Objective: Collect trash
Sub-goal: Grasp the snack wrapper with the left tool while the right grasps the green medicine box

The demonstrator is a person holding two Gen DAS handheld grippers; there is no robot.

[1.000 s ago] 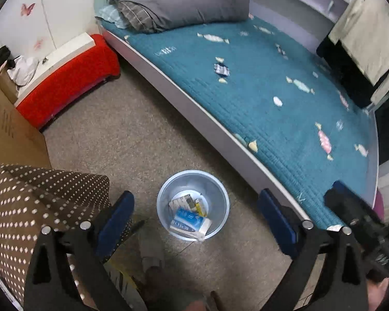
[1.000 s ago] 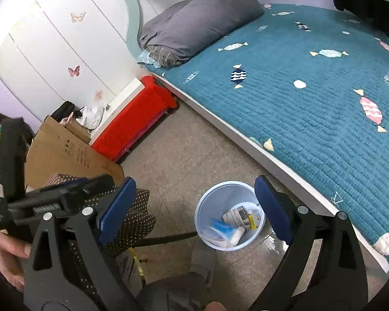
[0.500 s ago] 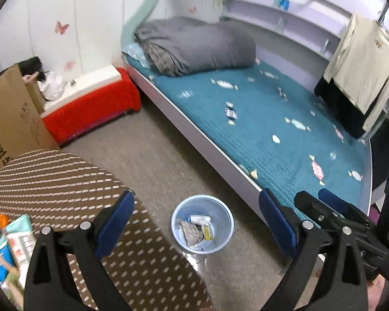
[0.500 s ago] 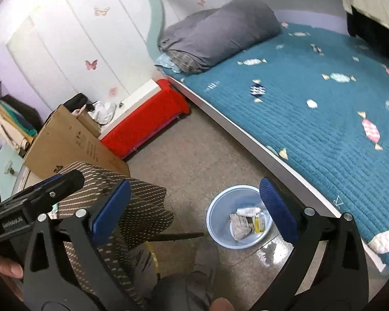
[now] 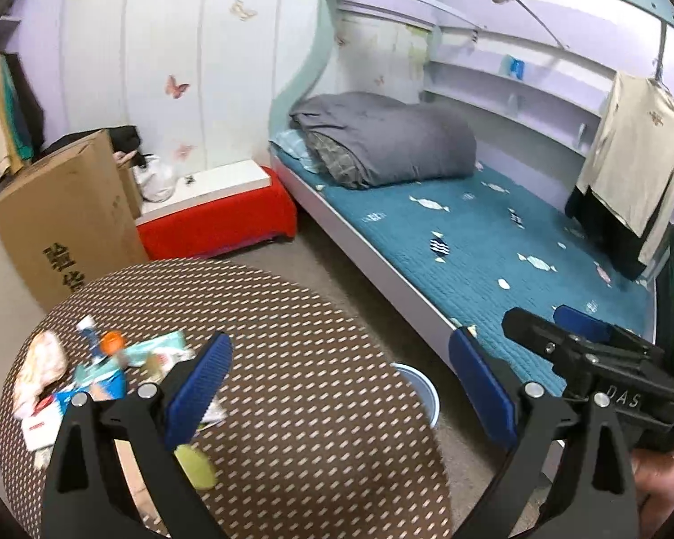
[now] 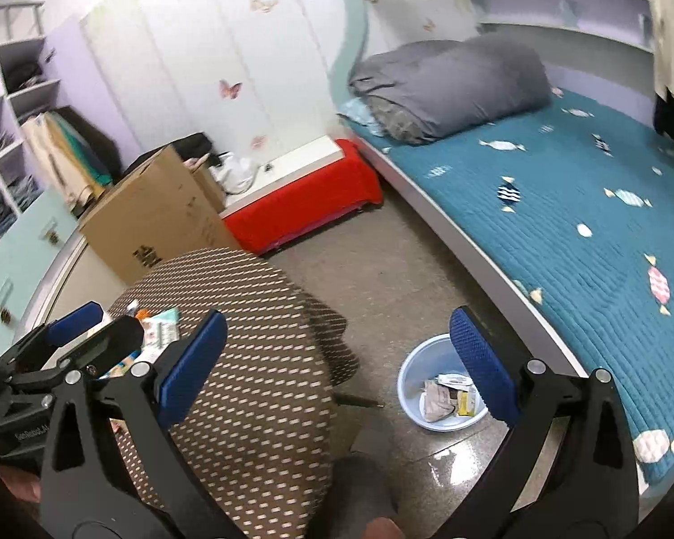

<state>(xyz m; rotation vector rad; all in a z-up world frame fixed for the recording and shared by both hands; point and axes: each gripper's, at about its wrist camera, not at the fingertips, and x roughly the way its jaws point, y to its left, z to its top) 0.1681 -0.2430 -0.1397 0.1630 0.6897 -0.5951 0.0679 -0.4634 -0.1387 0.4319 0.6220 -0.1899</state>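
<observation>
A pile of trash [image 5: 94,368] (wrappers, packets, a small bottle with an orange cap) lies at the left of a round brown dotted table [image 5: 292,404]. A yellow-green scrap [image 5: 196,467] lies nearer me. My left gripper [image 5: 341,386] hovers open and empty above the table. The light blue bin [image 6: 442,382] stands on the floor between table and bed, holding several pieces of trash; only its rim [image 5: 415,382] shows past the table edge in the left wrist view. My right gripper [image 6: 337,359] is open and empty, above the table's right edge. Part of the trash [image 6: 157,328] shows beside the left gripper [image 6: 74,328].
A bed [image 6: 584,206] with a teal quilt and a grey rolled duvet [image 5: 382,143] fills the right. A red bench [image 5: 215,220] and a cardboard box [image 5: 67,220] stand against the wall. Clothes [image 5: 629,170] hang at the far right. A person's foot [image 6: 373,435] is below.
Both grippers have risen and tilted up from the bin toward the table. The tabletop and its trash pile have come into view; the bin has slid down and partly behind the table edge.
</observation>
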